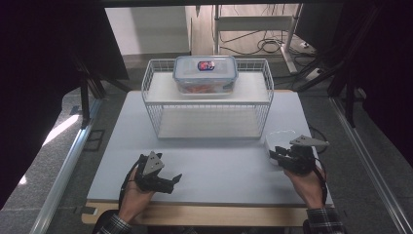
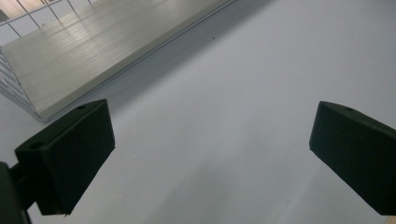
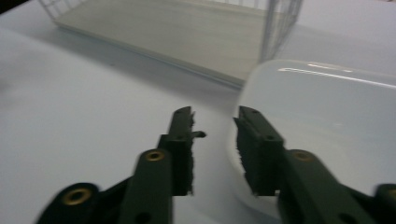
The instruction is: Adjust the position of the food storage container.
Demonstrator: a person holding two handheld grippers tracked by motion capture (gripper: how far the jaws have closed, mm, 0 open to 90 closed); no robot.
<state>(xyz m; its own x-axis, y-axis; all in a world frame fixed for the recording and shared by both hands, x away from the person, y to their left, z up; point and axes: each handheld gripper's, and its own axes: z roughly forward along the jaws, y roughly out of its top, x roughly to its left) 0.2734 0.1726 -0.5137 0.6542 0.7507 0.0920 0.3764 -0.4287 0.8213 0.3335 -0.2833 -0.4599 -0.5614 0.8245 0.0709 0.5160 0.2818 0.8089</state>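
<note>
From above, the right tongs (image 1: 276,155) sit at the near edge of a white plastic bowl (image 1: 280,140) on the tabletop (image 1: 214,165), beside the wire rack (image 1: 207,97); a lidded food container (image 1: 205,73) rests on the rack's upper shelf. The left tongs (image 1: 171,179) rest idle.

Left gripper view: its jaws are spread wide over bare tabletop.

Right gripper view: the narrowed jaws straddle the bowl's rim (image 3: 232,140), one pad inside; whether they pinch it I cannot tell. This looks like the grasping step; next calls for a firm pinch, then a lift.
</note>
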